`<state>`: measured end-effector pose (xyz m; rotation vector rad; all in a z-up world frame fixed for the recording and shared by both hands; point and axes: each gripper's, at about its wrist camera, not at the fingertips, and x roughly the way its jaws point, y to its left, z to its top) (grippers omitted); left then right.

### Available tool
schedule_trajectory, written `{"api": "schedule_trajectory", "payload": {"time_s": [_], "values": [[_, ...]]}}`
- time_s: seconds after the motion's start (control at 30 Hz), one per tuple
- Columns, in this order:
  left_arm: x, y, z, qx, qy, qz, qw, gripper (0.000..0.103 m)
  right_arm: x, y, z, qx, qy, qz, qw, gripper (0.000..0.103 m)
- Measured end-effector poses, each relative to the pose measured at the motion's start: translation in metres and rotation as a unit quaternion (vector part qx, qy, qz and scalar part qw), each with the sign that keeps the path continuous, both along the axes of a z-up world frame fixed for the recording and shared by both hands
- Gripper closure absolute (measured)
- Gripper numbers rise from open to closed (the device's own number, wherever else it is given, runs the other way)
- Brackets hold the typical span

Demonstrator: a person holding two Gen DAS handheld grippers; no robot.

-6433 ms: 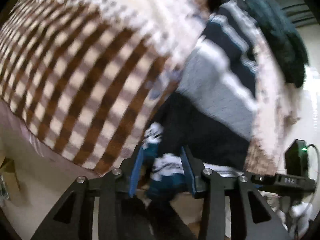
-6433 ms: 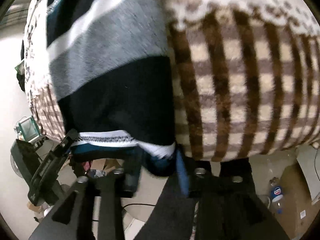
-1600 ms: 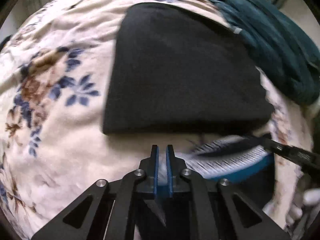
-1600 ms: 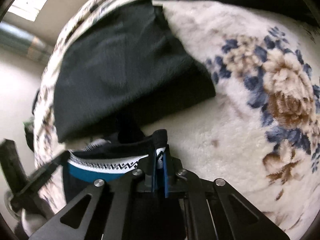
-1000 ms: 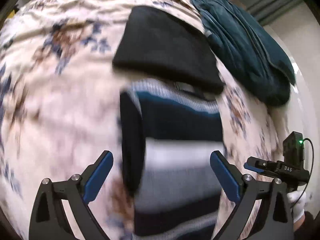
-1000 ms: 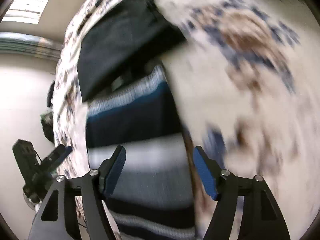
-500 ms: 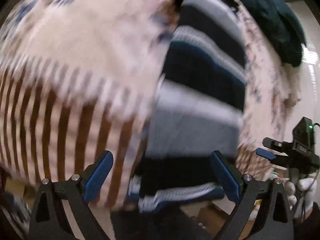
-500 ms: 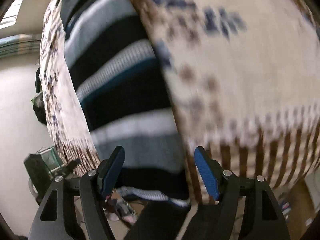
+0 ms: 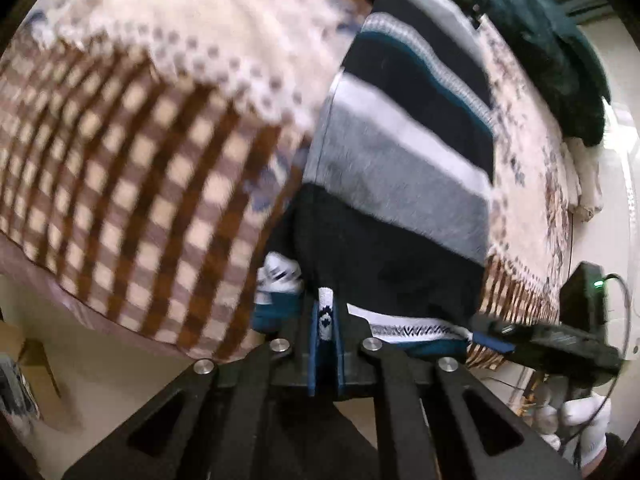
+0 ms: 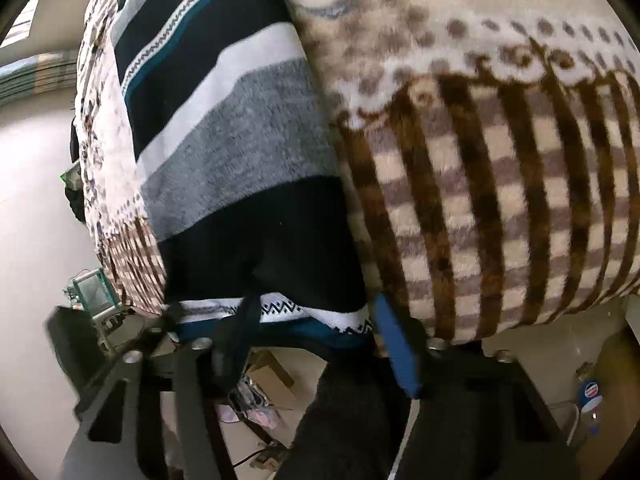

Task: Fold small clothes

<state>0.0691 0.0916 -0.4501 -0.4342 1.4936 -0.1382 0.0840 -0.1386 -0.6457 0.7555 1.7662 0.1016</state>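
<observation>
Striped sweater [image 9: 400,168] lies flat on the bed, its patterned hem [image 9: 416,330] hanging just over the near edge, and both tools have hold of or are at that hem. Nearest, the left tool [image 9: 325,332] has its blue pads pressed together on a pinch of the white-and-teal hem at the sweater's left corner, its jaws having just been closing onto it. The right tool [image 10: 316,332] sits at the other corner of the same hem [image 10: 304,312]; its jaws have just been closing too, with the hem between them, but the picture is smeared there and I cannot tell whether the pads [image 10: 396,344] already press on the knit. In the left view the right tool's blue tip [image 9: 490,340] shows at the hem's far corner, with a white-gloved hand [image 9: 576,420] behind it.

Beyond the hem the sweater runs away in bands: black, then grey, white, black again, and a thin teal stripe near the top. It rests on a fleece blanket [image 9: 132,168] with a brown-and-cream check border that drapes over the bed's edge and a cream middle with dotted trim. Farthest off, at the head of the bed, a dark teal garment [image 9: 552,52] lies in a heap, just beyond the sweater's top.
</observation>
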Motion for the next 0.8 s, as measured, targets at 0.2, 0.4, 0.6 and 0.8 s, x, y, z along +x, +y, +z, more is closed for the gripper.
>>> {"api": "schedule_trajectory", "payload": {"time_s": [0.2, 0.4, 0.6, 0.8], "values": [[0.004, 0.017, 0.023, 0.004, -0.042, 0.002, 0.9991, 0.099, -0.015, 0.011, -0.003, -0.008, -0.009, -0.008, 1.000, 0.084], [0.005, 0.026, -0.032, 0.043, 0.004, 0.001, 0.9991, 0.099, -0.026, 0.016, -0.006, -0.022, -0.012, -0.007, 1.000, 0.090], [-0.001, 0.030, -0.051, 0.041, 0.020, -0.004, 0.9989, 0.098, -0.019, 0.020, -0.008, 0.000, 0.006, -0.018, 1.000, 0.085], [-0.001, 0.031, -0.049, 0.032, 0.020, -0.003, 0.9993, 0.098, -0.023, 0.021, -0.025, 0.037, 0.034, -0.014, 0.999, 0.057]]}}
